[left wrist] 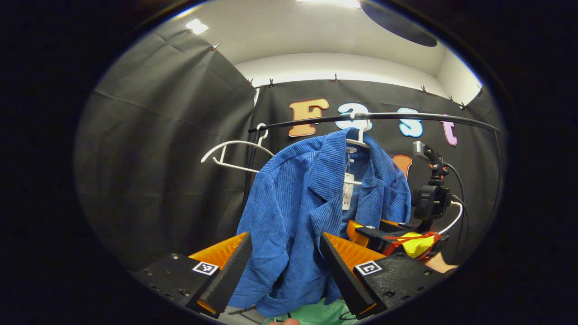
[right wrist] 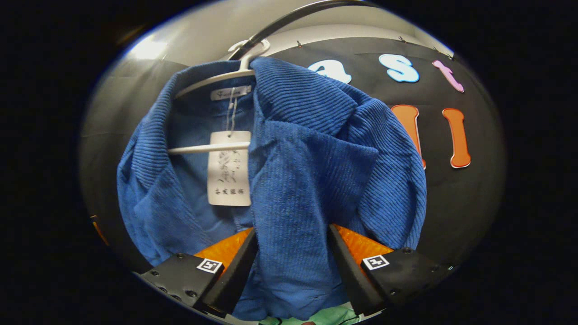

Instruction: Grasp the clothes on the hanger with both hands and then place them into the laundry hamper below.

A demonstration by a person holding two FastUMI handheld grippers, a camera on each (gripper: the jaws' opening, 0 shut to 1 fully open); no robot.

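Observation:
A blue corduroy shirt [left wrist: 293,203] hangs on a white hanger [left wrist: 359,140] from a black rail [left wrist: 406,116]. My left gripper [left wrist: 284,235] is open, and the shirt's left front panel hangs between its fingers. In the left gripper view, the right gripper [left wrist: 368,231] sits low at the shirt's right side, held by a hand. Seen up close in the right gripper view, the shirt [right wrist: 311,153] is still on its hanger [right wrist: 212,79], with a paper tag [right wrist: 229,168] inside the collar. My right gripper [right wrist: 292,230] is open with a fold of the front panel between its fingers.
An empty white hanger [left wrist: 235,155] hangs at the rail's left end. A small camera on a black mount [left wrist: 431,198] with cables stands right of the shirt. Something pale green [left wrist: 316,313] lies below the shirt's hem, and its green edge [right wrist: 325,316] also shows beneath my right gripper.

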